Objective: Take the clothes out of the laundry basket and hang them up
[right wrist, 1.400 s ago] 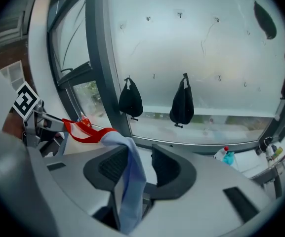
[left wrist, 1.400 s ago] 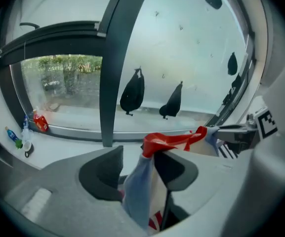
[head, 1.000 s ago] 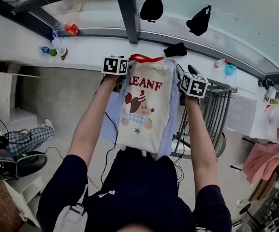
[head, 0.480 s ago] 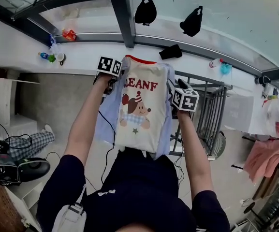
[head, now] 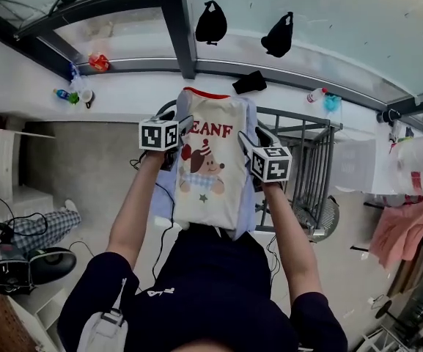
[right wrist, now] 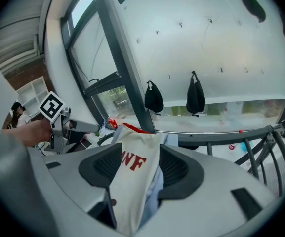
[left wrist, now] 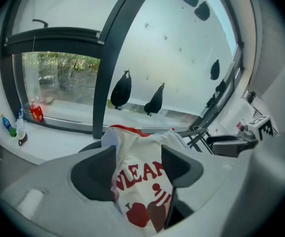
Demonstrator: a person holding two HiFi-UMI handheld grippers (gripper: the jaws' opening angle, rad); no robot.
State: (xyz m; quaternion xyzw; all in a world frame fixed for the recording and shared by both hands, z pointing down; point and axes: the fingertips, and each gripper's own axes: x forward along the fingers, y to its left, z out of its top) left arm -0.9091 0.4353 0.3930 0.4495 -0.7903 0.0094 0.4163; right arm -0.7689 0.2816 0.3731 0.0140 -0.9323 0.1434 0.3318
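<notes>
Here, head view: a cream shirt [head: 210, 174] with red lettering and a printed figure is held up in front of the person. Its red collar is at the far end and a light blue cloth [head: 249, 200] lies behind it. The left gripper [head: 176, 120] flanks its left edge and the right gripper [head: 254, 139] its right edge. A drying rack [head: 315, 160] stands to the right, and two dark bags [head: 211, 22] hang at the far window. Left gripper view: the jaws, which have just been opening, stand wide, and the shirt [left wrist: 142, 181] fills the gap, touching both pads. Right gripper view: the jaws stand partly apart, closed on the shirt [right wrist: 130, 181] and the light blue cloth [right wrist: 154, 184] bunched between them.
</notes>
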